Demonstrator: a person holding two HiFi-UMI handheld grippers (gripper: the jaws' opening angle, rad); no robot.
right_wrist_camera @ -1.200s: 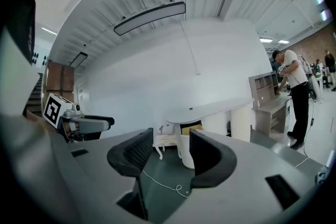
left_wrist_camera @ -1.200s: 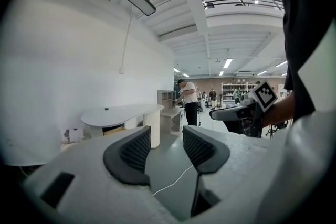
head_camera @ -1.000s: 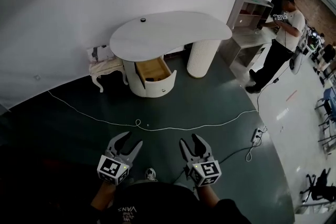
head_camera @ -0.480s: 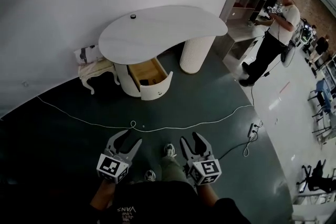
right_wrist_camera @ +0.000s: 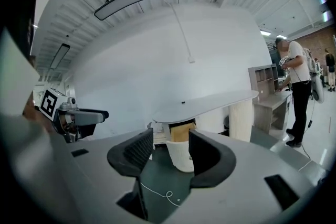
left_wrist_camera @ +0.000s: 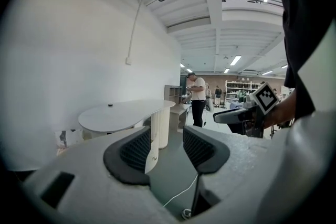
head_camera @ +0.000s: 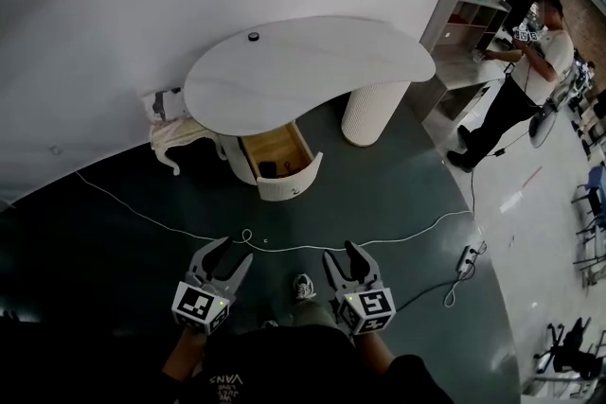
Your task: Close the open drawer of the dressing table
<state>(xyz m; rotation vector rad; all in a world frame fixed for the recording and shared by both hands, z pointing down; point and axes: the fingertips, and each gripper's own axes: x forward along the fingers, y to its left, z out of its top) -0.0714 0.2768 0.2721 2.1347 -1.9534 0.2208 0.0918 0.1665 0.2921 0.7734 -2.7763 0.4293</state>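
The white dressing table (head_camera: 303, 71) stands against the curved wall, with its drawer (head_camera: 284, 167) pulled out and the wooden inside showing. A small dark item lies in the drawer. In the right gripper view the drawer (right_wrist_camera: 180, 150) sits between the jaws but far off. My left gripper (head_camera: 229, 257) and right gripper (head_camera: 341, 257) hover side by side low in the head view, well short of the table. Both stand open with nothing between the fingers. The left gripper view shows the table (left_wrist_camera: 123, 114) ahead beyond the left gripper (left_wrist_camera: 165, 144).
A white cable (head_camera: 284, 246) loops across the dark floor between me and the table, ending at a power strip (head_camera: 465, 257). A small ornate stool (head_camera: 185, 135) stands left of the drawer. A person (head_camera: 516, 95) stands at a shelf desk (head_camera: 464, 33) on the right.
The dressing table has grown larger and shifted lower in the head view. Both grippers have moved forward together, staying open.
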